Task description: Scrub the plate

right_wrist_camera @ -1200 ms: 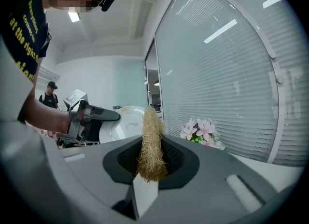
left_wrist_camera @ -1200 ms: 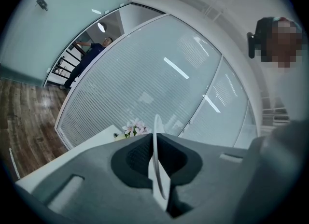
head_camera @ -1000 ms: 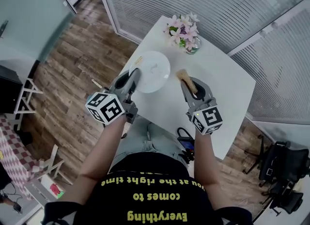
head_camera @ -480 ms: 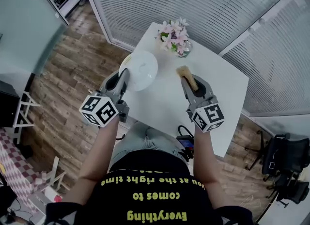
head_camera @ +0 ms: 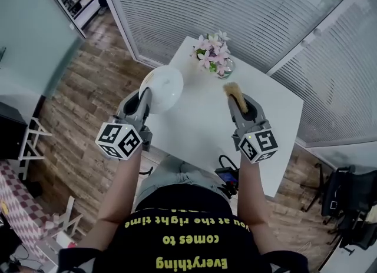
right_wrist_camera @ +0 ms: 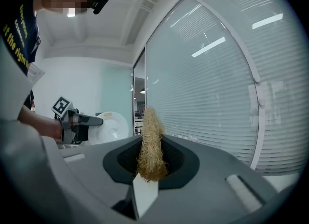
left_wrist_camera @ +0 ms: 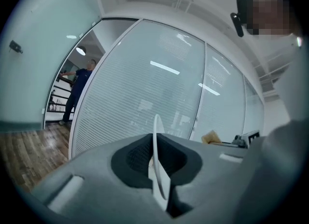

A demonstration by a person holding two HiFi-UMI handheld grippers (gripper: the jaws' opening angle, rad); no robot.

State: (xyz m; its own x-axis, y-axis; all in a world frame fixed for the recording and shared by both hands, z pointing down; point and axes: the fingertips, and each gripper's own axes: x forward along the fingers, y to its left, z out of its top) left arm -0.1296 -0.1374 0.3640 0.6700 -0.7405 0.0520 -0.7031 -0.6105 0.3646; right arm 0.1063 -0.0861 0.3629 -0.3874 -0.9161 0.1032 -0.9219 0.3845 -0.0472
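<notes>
**Scrub-up at the table:** The white plate (head_camera: pixel 160 87), round, smooth and glossy, is tipped up on edge over the 10 o'clock corner of the table (head_camera: pixel 200 127). Your left tongs (head_camera: pixel 143 100) are closed on its rim, and the left gripper view shows the plate edge-on between the jaws. At the plate's 3 o'clock, well apart, your right tongs (head_camera: pixel 241 108) are clamped on a tan, fibrous scrubber (head_camera: pixel 236 95). It is a coarse wad that pokes out past the tips. A vase of pink flowers (head_camera: pixel 213 51) stands near the table's 12 o'clock edge, beyond both tools and nearer the scrubber. Flat white tabletop spreads open between your hands. Wood-plank floor (head_camera: pixel 76 89) lies past the table edge at 9 o'clock. Slatted glass walls (head_camera: pixel 247 7) close in from 12 to 3 o'clock.
</notes>
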